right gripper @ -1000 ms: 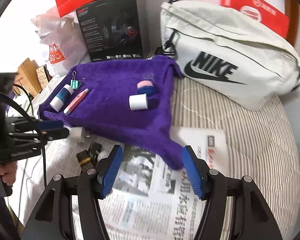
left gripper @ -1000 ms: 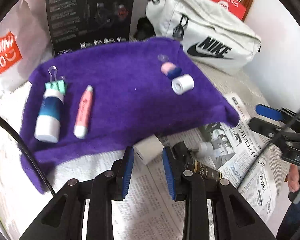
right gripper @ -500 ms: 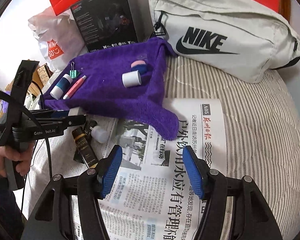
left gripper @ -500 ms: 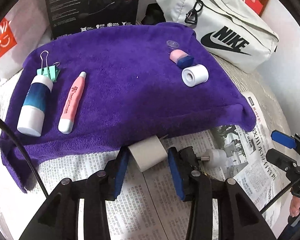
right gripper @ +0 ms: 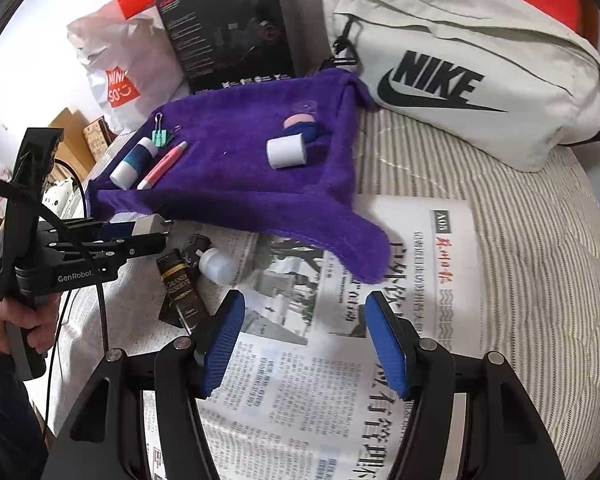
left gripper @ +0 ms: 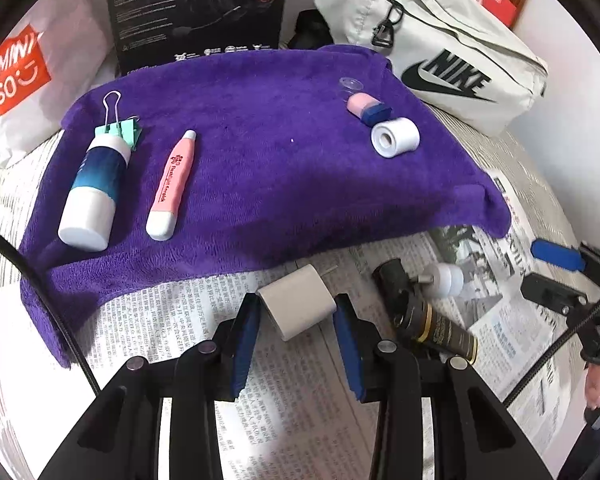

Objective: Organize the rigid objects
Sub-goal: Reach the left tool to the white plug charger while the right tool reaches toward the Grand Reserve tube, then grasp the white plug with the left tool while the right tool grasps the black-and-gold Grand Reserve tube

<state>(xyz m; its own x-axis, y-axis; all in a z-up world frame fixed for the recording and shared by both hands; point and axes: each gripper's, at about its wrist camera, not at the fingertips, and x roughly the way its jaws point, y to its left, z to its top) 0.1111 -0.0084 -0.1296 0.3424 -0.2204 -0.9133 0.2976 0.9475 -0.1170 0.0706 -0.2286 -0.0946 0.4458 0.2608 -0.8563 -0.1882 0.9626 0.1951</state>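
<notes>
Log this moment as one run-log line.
left gripper: shut on white charger | right gripper: open, empty | charger above newspaper, near purple towel

Purple towel [left gripper: 284,184]; pink pen [left gripper: 172,190]; white charger [left gripper: 298,302]; blue gripper pads [right gripper: 224,344]; grey-and-white striped bedding [right gripper: 540,260].

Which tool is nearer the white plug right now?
Left. The left tool has the plug between its fingers; the right tool hangs open over the newspaper, well away.
</notes>
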